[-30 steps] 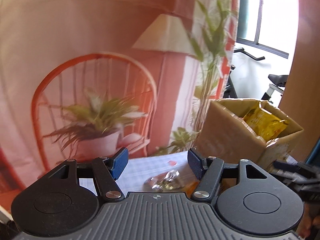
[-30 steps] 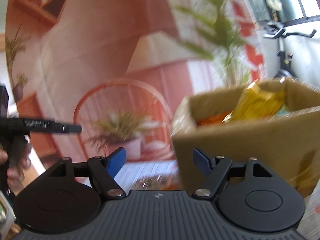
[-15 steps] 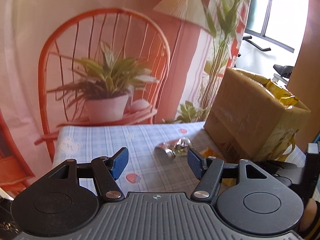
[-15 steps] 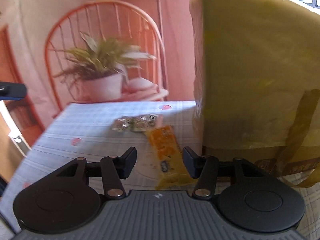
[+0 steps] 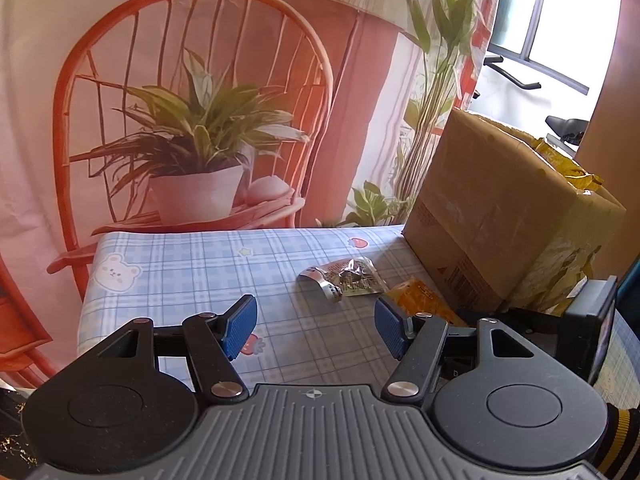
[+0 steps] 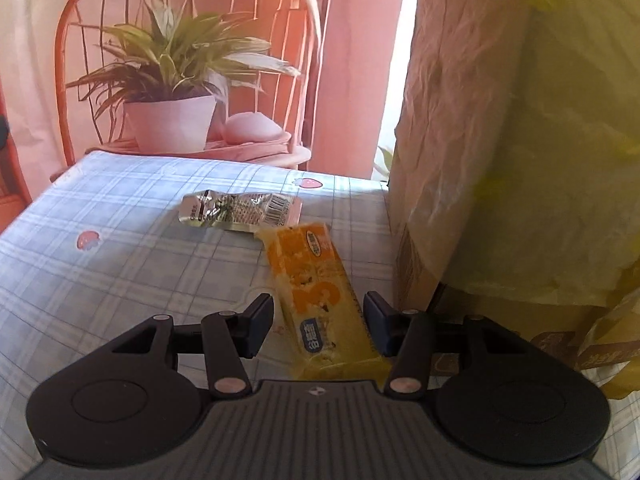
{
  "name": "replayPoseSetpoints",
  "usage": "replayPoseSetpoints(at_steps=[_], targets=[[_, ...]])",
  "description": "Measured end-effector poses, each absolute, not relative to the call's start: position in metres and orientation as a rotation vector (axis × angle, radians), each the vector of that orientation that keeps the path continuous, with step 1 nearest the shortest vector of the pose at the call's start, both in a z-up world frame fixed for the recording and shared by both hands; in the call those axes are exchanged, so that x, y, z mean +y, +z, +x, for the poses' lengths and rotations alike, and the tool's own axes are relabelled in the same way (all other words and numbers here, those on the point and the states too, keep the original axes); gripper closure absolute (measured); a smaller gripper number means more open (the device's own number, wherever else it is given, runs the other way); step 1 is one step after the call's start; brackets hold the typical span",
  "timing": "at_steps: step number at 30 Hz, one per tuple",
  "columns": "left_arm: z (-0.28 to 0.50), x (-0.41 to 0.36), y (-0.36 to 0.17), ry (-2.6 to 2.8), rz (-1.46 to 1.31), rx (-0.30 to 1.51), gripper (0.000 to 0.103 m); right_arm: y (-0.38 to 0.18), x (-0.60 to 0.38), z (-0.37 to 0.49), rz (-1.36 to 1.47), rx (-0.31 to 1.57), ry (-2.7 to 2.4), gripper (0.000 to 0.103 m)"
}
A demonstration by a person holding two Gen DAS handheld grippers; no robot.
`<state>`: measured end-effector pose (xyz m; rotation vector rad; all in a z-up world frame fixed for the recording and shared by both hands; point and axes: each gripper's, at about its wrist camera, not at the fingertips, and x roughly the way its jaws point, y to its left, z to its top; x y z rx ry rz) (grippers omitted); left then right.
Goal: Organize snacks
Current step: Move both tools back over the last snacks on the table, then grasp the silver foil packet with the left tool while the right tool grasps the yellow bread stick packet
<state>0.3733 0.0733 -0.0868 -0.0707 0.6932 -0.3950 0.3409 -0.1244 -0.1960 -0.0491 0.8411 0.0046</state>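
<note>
We hold our right gripper spread around the glossy orange snack bar, just beside the cardboard box; a crinkled silver packet lies beyond. Our left gripper gapes empty.

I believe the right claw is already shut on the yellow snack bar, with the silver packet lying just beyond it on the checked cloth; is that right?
Not quite: the right claw is open, its jaws standing either side of the yellow snack bar without clamping it, as the right wrist view shows. The silver packet does lie just beyond the bar on the checked cloth.
</note>
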Motion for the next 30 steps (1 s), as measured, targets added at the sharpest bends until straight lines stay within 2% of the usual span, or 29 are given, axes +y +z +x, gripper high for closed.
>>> replayPoseSetpoints(at_steps=[4, 10, 21, 30], targets=[[0.377, 0.069, -0.092, -0.399, -0.068, 0.704, 0.036, -0.19, -0.136, 0.332, 0.023, 0.847, 0.012, 0.062], [0.399, 0.05, -0.11, -0.416, -0.042, 0.721, 0.035, -0.177, -0.152, 0.302, 0.117, 0.87, 0.064, 0.064], [0.499, -0.005, -0.155, -0.424, -0.038, 0.778, 0.035, -0.154, -0.189, 0.24, 0.208, 0.916, 0.118, 0.064], [0.53, -0.009, -0.183, -0.425, -0.147, 0.854, 0.034, -0.152, -0.206, 0.236, 0.256, 0.924, 0.093, 0.064]])
